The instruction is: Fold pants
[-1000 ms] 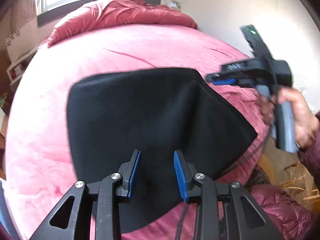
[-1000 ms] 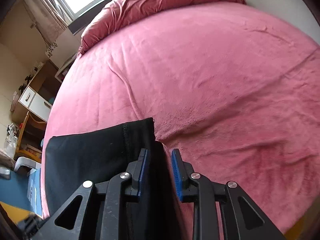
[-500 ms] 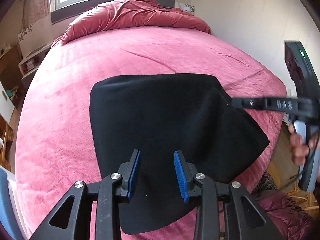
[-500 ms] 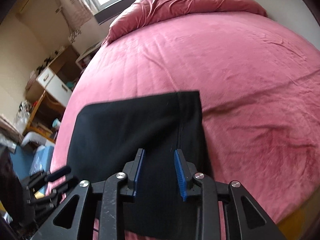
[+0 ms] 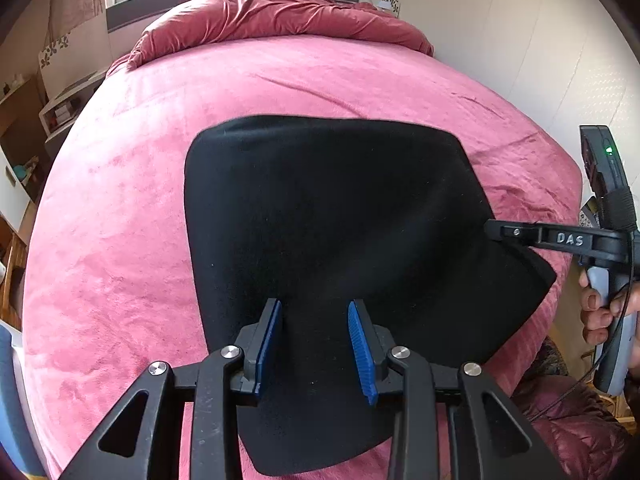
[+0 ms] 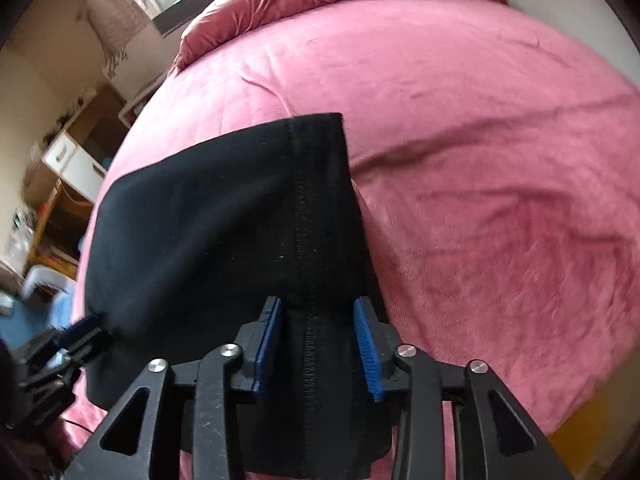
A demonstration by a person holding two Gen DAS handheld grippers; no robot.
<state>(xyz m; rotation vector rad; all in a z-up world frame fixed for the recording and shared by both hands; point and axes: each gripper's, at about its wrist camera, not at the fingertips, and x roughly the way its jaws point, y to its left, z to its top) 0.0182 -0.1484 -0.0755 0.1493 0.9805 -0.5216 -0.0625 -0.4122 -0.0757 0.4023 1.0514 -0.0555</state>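
While the black pants lie folded into a compact panel near the foot of the pink bed, we hover both tools over them, probably to check the fold or choose the next grip. Our left gripper has its fingers spread, with cloth beneath them but nothing pinched. Our right gripper is likewise spread, straddling the stitched seam along the panel's right edge without closing on it; from the left camera its tip sits at that same edge. One corner of the pants hangs toward the edge of the bed, so we judge it could slip if tugged. A rumpled red duvet lies well apart at the head, and shelves stand beside the bed; neither blocks us.
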